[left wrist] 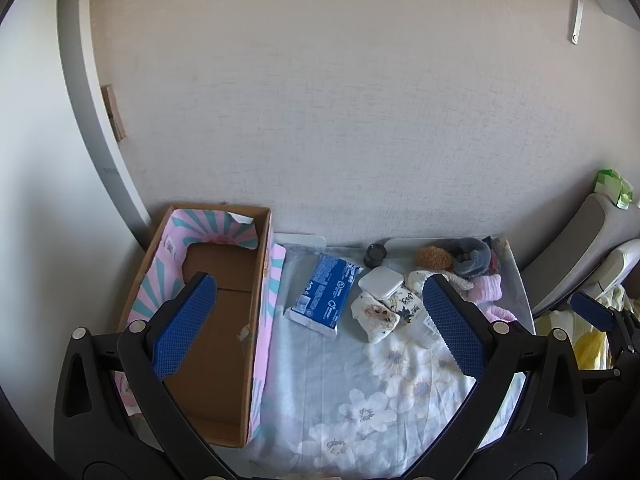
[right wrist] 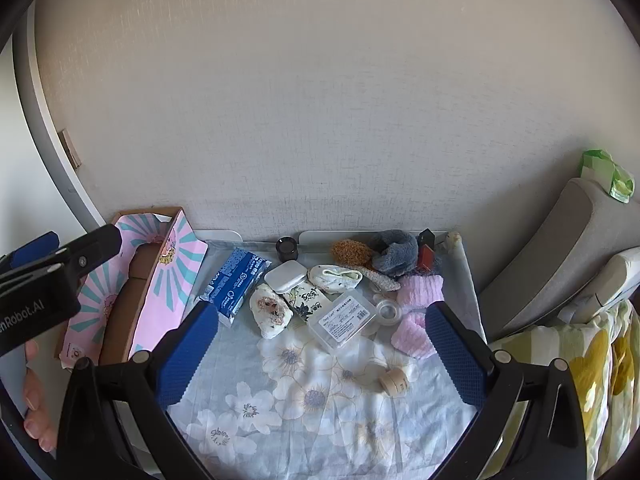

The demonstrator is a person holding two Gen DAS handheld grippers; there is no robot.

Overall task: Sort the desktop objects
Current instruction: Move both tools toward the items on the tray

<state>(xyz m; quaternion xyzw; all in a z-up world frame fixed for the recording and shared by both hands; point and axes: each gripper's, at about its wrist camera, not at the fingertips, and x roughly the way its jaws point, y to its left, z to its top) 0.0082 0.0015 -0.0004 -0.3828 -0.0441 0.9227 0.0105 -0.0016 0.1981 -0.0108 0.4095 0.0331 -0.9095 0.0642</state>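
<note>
One label, apparently "nRobot.AI", marks left claw (right wrist: 44, 264).

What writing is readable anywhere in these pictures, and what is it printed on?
"nRobot.AI": white letters on the black body of the left gripper, cut off at the picture's edge.
Blue pack: white print and symbols, too blurred to read.
Clear plastic box: white label with a barcode, too small to read.
Flowered pouch: a few dark characters, unreadable.
Pink box: only pictures, no readable words.
</note>
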